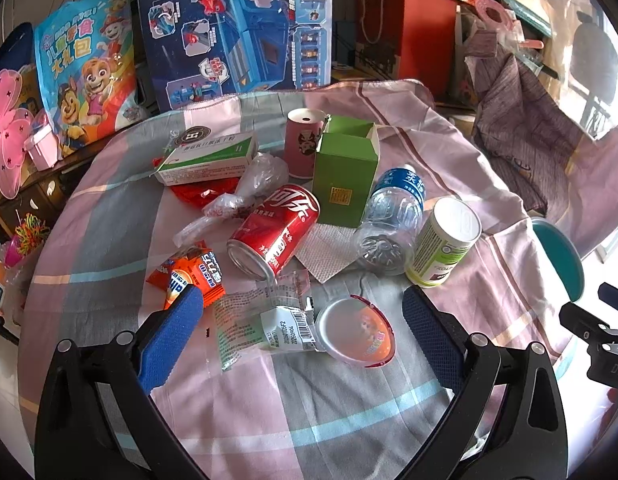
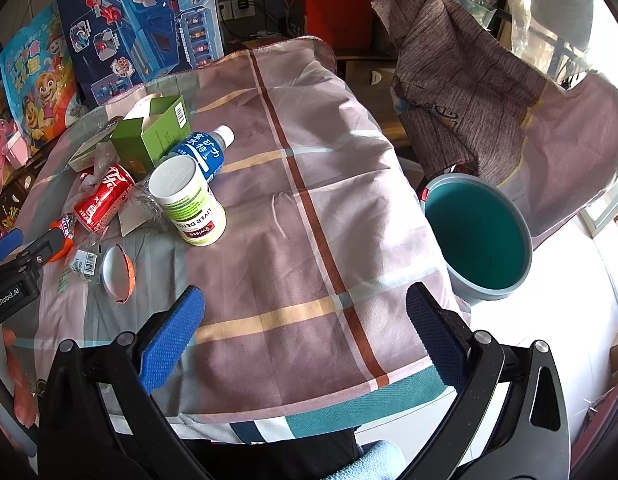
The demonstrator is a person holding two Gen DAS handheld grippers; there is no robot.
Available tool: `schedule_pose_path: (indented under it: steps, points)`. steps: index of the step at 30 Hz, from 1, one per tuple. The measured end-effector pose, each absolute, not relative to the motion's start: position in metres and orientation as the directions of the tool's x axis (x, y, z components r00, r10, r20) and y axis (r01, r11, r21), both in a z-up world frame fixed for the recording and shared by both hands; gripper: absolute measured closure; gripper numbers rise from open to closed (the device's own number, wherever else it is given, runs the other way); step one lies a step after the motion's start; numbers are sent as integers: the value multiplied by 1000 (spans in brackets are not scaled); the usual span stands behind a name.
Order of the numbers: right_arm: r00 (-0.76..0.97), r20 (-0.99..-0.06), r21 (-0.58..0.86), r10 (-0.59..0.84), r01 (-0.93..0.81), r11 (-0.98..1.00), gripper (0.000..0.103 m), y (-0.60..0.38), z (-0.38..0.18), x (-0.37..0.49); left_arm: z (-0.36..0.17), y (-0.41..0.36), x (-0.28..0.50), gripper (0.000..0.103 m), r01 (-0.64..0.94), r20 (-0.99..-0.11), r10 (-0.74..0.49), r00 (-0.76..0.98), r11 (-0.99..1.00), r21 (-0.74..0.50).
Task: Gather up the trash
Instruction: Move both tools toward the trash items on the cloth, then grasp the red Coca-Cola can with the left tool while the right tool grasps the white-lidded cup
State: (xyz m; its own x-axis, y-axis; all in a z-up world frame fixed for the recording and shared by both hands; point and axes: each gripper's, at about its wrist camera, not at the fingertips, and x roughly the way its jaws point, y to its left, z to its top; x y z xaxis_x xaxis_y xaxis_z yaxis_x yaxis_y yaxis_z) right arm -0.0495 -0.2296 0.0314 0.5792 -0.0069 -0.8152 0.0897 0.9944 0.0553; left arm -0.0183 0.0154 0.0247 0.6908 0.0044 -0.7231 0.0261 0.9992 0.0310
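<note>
Trash lies on a checked cloth [image 1: 341, 412]: a red cola can [image 1: 275, 230] on its side, a clear water bottle [image 1: 391, 220], a white supplement jar [image 1: 445, 242], a green box [image 1: 345, 172], an orange wrapper [image 1: 191, 276], a barcoded packet [image 1: 269, 316] and a round lid [image 1: 355, 332]. My left gripper [image 1: 305, 320] hovers open above the packet and lid, holding nothing. My right gripper [image 2: 305, 320] stands open over bare cloth [image 2: 309, 208]. The jar [image 2: 189, 206], bottle [image 2: 203, 150] and can [image 2: 105, 198] lie to its left. A teal bin [image 2: 479, 236] stands off the table's right edge.
A medicine box [image 1: 209, 158], crumpled plastic [image 1: 245, 188], a pink cup [image 1: 305, 140] and a tissue [image 1: 329, 250] also lie on the cloth. Toy boxes [image 1: 237, 24], a cartoon bag [image 1: 85, 76] and a draped garment [image 2: 461, 80] crowd the far side. The bin [image 1: 559, 256] shows at right.
</note>
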Motion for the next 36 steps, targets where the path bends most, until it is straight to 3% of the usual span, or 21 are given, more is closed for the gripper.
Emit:
schedule_pose_path:
  steps: [14, 24, 36]
  points:
    - [569, -823, 41, -9, 75, 996, 6, -222, 33, -45, 25, 17, -19, 4, 17, -722, 12, 691, 999, 32]
    - [552, -833, 73, 39, 39, 997, 6, -213, 26, -27, 21, 62, -2, 4, 7, -751, 9, 660, 1000, 18]
    - [513, -854, 81, 87, -35, 996, 6, -177, 7, 22, 5, 75, 55, 4, 126, -811, -53, 583, 992, 25]
